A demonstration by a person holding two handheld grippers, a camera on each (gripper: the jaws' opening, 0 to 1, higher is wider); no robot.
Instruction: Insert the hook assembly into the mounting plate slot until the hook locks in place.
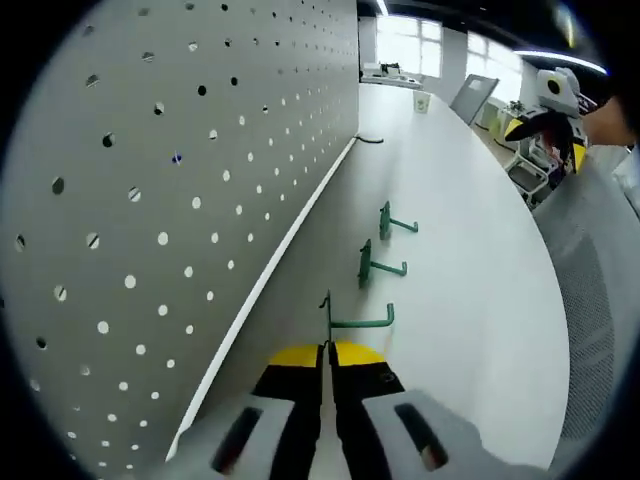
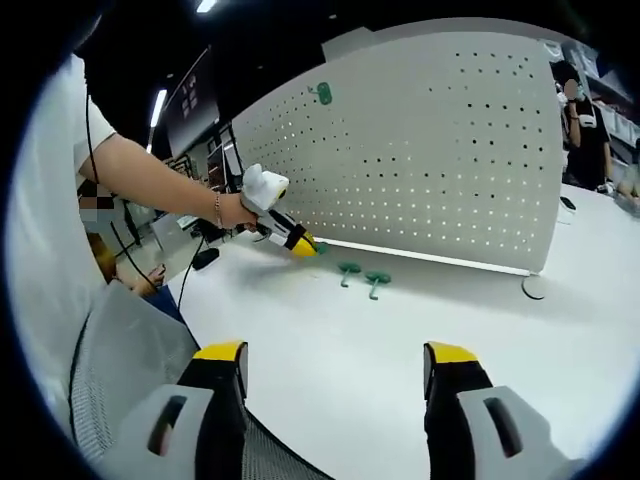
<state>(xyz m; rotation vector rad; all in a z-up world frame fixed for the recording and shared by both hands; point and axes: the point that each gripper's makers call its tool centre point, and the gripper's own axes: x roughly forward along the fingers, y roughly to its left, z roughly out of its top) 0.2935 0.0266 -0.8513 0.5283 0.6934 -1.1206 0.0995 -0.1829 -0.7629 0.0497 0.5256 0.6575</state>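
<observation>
Two fingers of the left gripper (image 1: 327,385) pinch a green hook (image 1: 345,318) on the white surface (image 1: 470,270), just beside the pegboard (image 1: 180,200). Two more hooks (image 1: 378,263) lie beyond it along the pegboard. Right gripper (image 2: 335,385) fingers spread wide, well apart from the pegboard.

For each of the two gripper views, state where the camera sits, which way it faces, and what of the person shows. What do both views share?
Left gripper view: on the left gripper, low on the white table, looking along the pegboard; shut on the nearest green hook.
Right gripper view: on the open right gripper, facing the pegboard; the person's arm shows.
Shared: pegboard, table, green hooks.
</observation>
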